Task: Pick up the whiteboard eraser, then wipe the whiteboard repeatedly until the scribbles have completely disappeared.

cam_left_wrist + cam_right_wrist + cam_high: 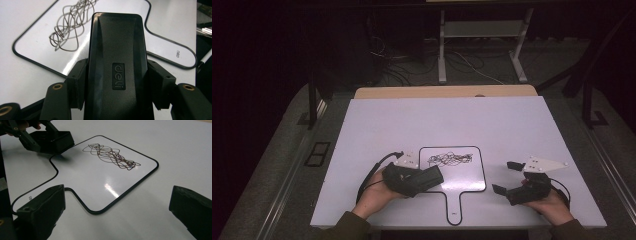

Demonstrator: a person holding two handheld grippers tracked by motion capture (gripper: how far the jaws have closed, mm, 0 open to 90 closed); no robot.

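Observation:
A small paddle-shaped whiteboard (464, 176) with a black rim lies on the white table, handle toward me. A tangle of dark scribble (450, 159) covers its upper part. My left gripper (432, 178) is shut on a black board eraser (426, 180) marked "deli" (118, 76), held at the board's left edge, just below and left of the scribble (70, 27). In the right gripper view the eraser (53, 141) casts a shadow on the board (87, 180). My right gripper (506, 177) stands open beside the board's right edge, nothing between its jaws (117, 207).
The white tabletop (437, 120) stretches far beyond the board. A wooden edge (442, 92) shows behind it. Past that, desk legs (442, 50) and loose cables lie on the dark floor. The table's front edge (412, 226) runs close to my forearms.

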